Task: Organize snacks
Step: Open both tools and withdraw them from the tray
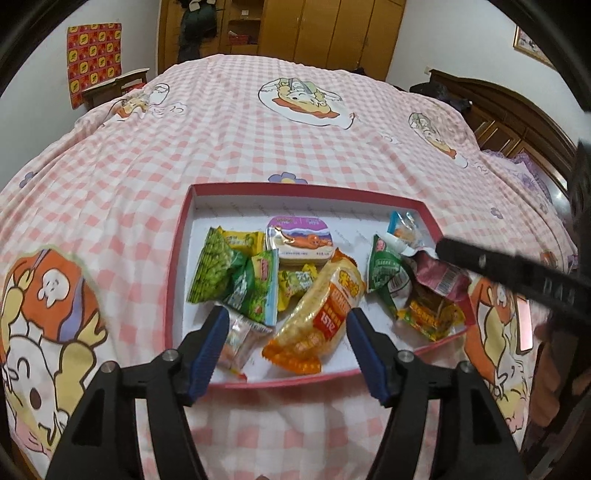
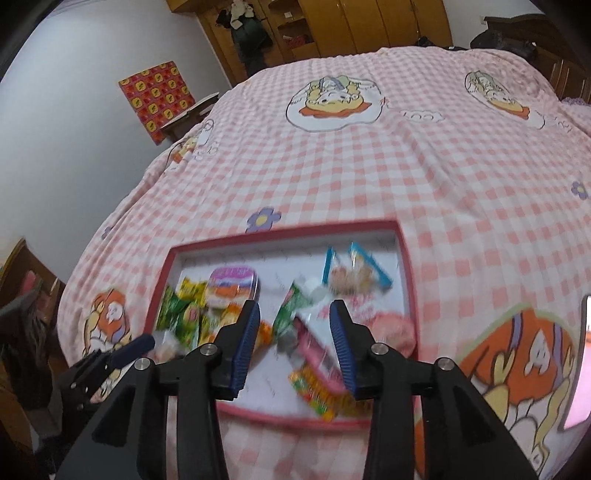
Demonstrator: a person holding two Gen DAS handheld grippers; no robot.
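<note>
A red-rimmed shallow box point(image 1: 303, 188) lies on the bed and holds several snack packets. My left gripper point(image 1: 286, 317) hovers open over its near edge, and an orange-yellow rice cracker pack point(image 1: 325, 306) lies between the fingers, untouched by the pads. Green pea packs point(image 1: 214, 273) and a purple-lidded cup point(image 1: 301, 240) sit to the left. On the right are a green packet point(image 1: 384, 273) and a maroon packet point(image 1: 439, 277). My right gripper point(image 2: 294, 308) is open above the maroon packet point(image 2: 314, 350) in the box point(image 2: 280, 234). The right wrist view is blurred.
The pink checked bedsheet point(image 1: 295, 140) spreads all around the box. A blue-edged clear packet point(image 2: 354, 273) sits at the box's far right. A pink phone-like slab point(image 2: 580, 365) lies on the sheet to the right. Wooden wardrobes point(image 1: 332, 33) stand behind, with a dark headboard point(image 1: 517, 114) at the right.
</note>
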